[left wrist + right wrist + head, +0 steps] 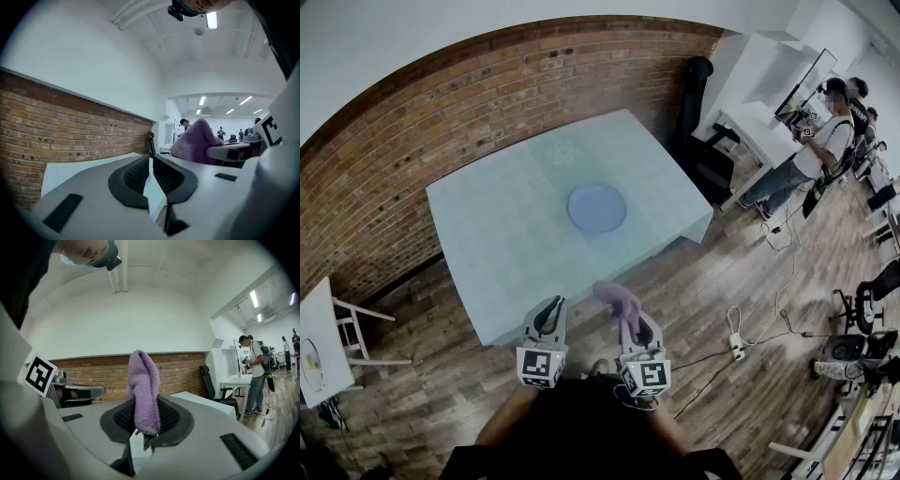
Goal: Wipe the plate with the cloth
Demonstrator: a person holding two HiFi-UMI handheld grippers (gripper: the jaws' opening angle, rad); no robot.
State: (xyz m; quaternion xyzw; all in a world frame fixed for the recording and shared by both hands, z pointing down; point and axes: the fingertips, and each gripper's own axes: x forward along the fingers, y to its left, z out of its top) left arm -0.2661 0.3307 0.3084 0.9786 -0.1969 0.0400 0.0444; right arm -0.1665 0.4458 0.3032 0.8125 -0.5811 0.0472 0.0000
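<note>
Head view. Surface (506,244): a table under a pale blue cover, standing on a wooden floor (741,281) against a brick wall (441,112) at 11 o'clock. Plate (597,208): round, pale blue, lying flat near the middle of the surface, well apart from both grippers. Left gripper (550,307): held level at 6 o'clock, off the near edge of the surface, jaws drawn together to a thin slit with nothing between them. Right gripper (635,326): just beside it at 3 o'clock, also level, jaws clamped on the cloth (617,298), a lilac terry cloth whose folded bulk stands up toward 12 o'clock.
</note>
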